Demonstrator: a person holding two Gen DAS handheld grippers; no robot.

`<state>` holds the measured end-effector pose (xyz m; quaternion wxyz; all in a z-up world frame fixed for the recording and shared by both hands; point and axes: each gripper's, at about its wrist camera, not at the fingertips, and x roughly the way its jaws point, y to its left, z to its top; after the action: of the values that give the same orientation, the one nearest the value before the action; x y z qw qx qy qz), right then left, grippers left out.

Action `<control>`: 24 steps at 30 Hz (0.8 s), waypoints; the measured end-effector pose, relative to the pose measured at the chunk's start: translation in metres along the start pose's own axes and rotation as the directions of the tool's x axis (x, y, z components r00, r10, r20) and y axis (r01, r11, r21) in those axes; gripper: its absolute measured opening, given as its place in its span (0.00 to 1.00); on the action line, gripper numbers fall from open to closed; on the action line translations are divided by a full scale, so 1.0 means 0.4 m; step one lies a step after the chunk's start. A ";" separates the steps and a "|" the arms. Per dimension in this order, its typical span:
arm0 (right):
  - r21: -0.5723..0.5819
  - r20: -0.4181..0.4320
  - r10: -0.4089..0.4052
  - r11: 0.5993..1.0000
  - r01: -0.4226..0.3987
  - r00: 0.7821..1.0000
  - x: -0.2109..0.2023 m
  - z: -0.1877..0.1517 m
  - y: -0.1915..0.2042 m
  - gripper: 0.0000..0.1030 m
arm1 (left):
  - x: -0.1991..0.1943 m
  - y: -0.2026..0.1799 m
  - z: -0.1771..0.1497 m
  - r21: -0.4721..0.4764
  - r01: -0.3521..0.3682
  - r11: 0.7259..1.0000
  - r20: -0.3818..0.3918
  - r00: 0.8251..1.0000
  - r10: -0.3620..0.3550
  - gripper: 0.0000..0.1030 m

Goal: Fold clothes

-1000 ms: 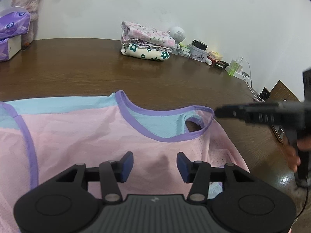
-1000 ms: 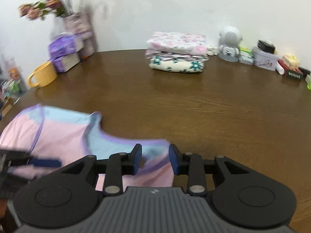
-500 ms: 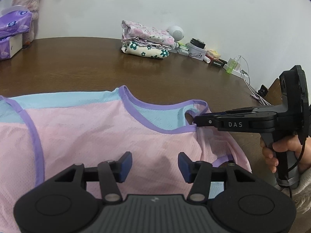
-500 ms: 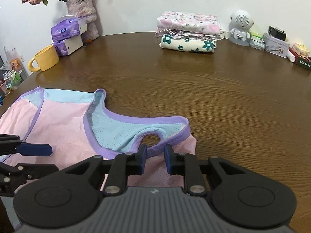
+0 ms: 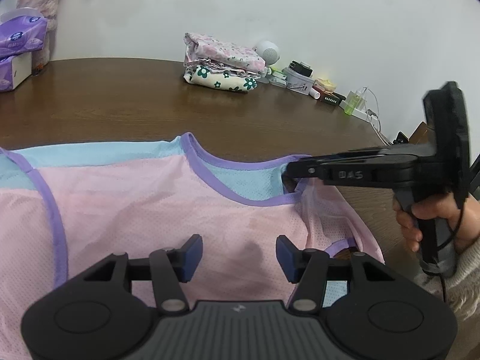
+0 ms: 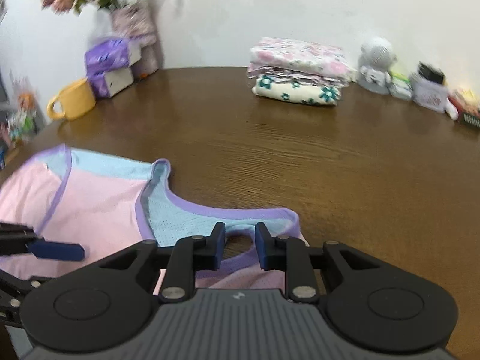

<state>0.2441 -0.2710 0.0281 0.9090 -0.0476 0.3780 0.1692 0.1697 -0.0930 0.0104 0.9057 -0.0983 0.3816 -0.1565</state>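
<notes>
Pink-and-blue mesh top lay flat on wooden table. Left gripper hovered over its pink front, jaws apart, gripping nothing. Right gripper sat at the purple collar by shoulder strap, jaws narrow; couldn't tell if pinching fabric. Folded clothes stack well beyond.

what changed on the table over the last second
The right hand-held gripper came in from the right edge of the left wrist view to the vest's shoulder strap, jaws narrow; whether it has taken hold of the strap is not clear. The left hand-held gripper kept hovering open over the pink front. The vest lies flat, and the folded pile is unmoved.
</notes>
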 end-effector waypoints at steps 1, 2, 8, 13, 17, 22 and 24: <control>-0.010 -0.007 -0.006 1.000 0.006 1.000 0.010 0.005 0.003 0.20 | 0.000 -0.001 0.000 -0.001 0.000 1.000 -0.001 1.000 0.000 0.51; -0.014 -0.015 -0.013 1.000 0.013 1.000 0.022 0.011 0.003 0.20 | 0.001 -0.001 0.000 0.000 0.000 1.000 -0.001 1.000 0.000 0.51; -0.070 -0.092 -0.046 0.997 0.039 0.995 0.065 0.024 0.010 0.13 | 0.006 -0.003 -0.002 0.000 -0.008 1.000 -0.009 1.000 0.008 0.52; -0.176 -0.154 -0.058 0.984 0.031 0.986 0.046 0.021 0.033 0.14 | 0.014 0.000 -0.002 -0.003 -0.016 1.000 -0.009 1.000 0.016 0.53; -0.190 -0.172 -0.068 0.981 0.035 0.983 0.039 0.021 0.030 0.15 | 0.015 0.001 -0.004 -0.004 -0.018 1.000 -0.007 1.000 0.018 0.54; -0.042 -0.063 -0.007 0.999 0.004 0.998 -0.024 0.025 -0.003 0.17 | -0.017 0.023 -0.002 -0.033 -0.016 0.999 0.022 1.000 0.017 0.56; 0.015 -0.015 0.024 1.000 -0.024 1.000 -0.065 0.018 -0.008 0.18 | -0.035 0.034 -0.001 -0.038 -0.030 0.999 0.042 0.999 0.031 0.57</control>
<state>0.2329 -0.2793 0.0514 0.9042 -0.0377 0.3868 0.1771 0.1632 -0.0752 0.0153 0.9139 -0.1129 0.3665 -0.1332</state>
